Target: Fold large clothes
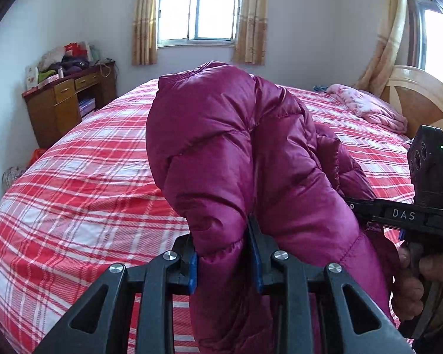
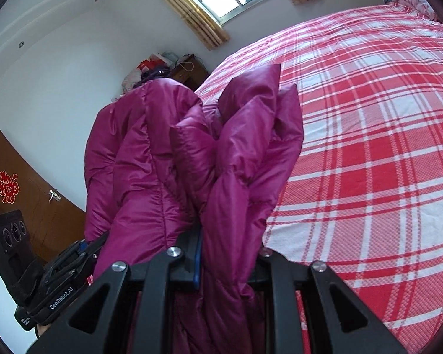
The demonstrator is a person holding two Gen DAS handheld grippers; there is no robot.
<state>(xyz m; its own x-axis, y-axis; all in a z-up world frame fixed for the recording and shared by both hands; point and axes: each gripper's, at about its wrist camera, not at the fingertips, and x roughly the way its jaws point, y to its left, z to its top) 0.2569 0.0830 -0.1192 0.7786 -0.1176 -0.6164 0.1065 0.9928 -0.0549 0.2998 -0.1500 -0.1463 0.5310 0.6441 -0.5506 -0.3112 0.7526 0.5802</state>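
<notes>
**Puffy jacket held up over the bed by two claws**

Puffy jacket (image 1: pixel 239 153), shiny and dark pink, hangs in the air above the bed (image 1: pixel 82 183). The bed has a red and white checked cover. Both claws hold the jacket up, so it droops down in fat, soft folds.

The left claw (image 1: pixel 225 261) is nearly closed. Its blue pads (image 1: pixel 193 271) squeeze a thick edge of the jacket between them. The bottom of the jacket drops below the picture, so I cannot see where it ends.

The right claw (image 2: pixel 226 261) is nearly closed too, and it pinches another fold of the jacket. Only one blue pad (image 2: pixel 198 261) shows there. The other one is hidden behind the cloth.

From the left side, the right claw pokes in at the edge, and a hand (image 1: pixel 410 283) grips its handle. Most of that hand is cut off. The jacket covers the tips of that claw.

Far off stand a brown desk (image 1: pixel 68 103) with a pile of things on top, too small to make out, and a window (image 1: pixel 199 10) with yellow curtains. A pink blanket (image 1: pixel 366 106) lies bunched up near the wooden headboard (image 1: pixel 422 100). A brown door (image 2: pixel 35 206) has a red paper sign on it.
</notes>
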